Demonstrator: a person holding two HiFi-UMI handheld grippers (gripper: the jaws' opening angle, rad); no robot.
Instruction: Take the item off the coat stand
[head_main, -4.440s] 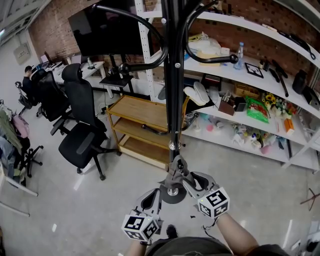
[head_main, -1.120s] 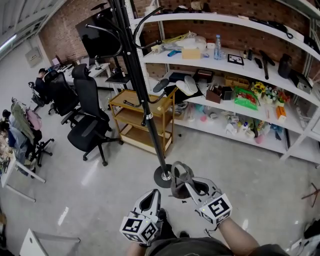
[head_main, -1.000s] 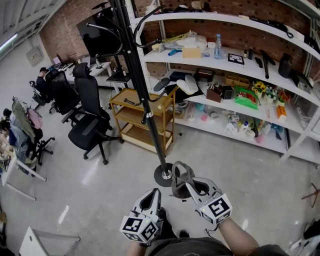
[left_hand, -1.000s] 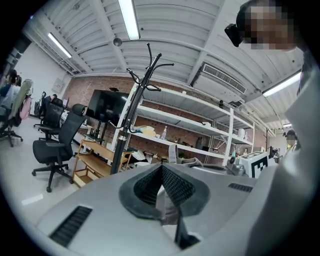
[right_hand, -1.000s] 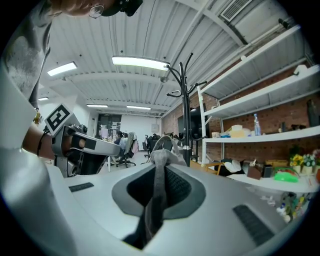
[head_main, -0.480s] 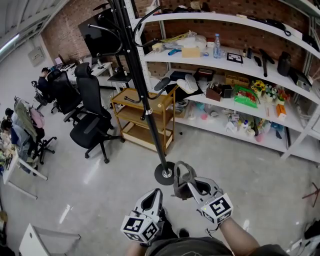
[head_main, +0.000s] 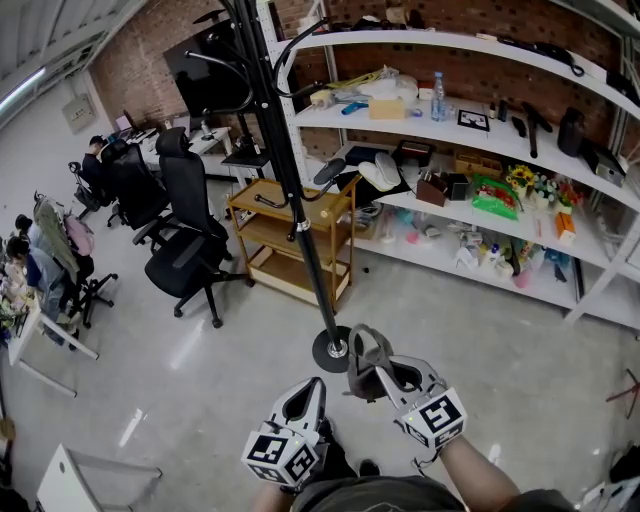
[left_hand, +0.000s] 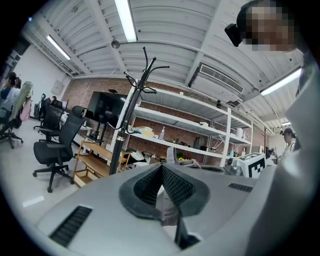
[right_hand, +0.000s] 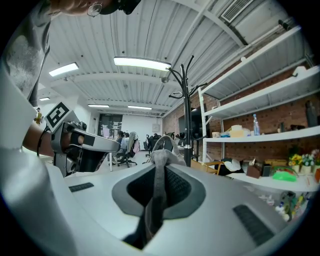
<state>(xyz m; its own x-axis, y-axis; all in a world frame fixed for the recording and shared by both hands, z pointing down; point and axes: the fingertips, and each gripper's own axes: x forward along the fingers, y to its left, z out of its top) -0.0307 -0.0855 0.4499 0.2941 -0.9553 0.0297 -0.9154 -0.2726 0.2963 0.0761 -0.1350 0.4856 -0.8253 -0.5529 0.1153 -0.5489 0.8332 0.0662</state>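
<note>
The black coat stand (head_main: 290, 190) rises from its round base (head_main: 331, 349) on the concrete floor, just beyond my grippers. Its hooks look bare. My right gripper (head_main: 372, 368) is shut on a grey fabric item (head_main: 361, 350), held clear of the pole. In the right gripper view the grey fabric item (right_hand: 159, 167) runs as a strap between the pads, with the coat stand (right_hand: 186, 115) behind it. My left gripper (head_main: 309, 391) hangs beside it, lower left, shut on nothing. In the left gripper view the pads (left_hand: 176, 186) meet and the coat stand (left_hand: 131, 107) stands ahead.
White shelving (head_main: 470, 150) full of small objects runs along the brick wall behind the stand. A wooden cart (head_main: 280, 240) stands just past the pole. Black office chairs (head_main: 185, 235) and seated people (head_main: 20, 250) are at the left. A white table corner (head_main: 70, 480) shows at bottom left.
Several seconds ago the pole stood right over my grippers; now it stands farther off and to the left. The right gripper keeps its hold on the grey item. Over the last second little moves.
</note>
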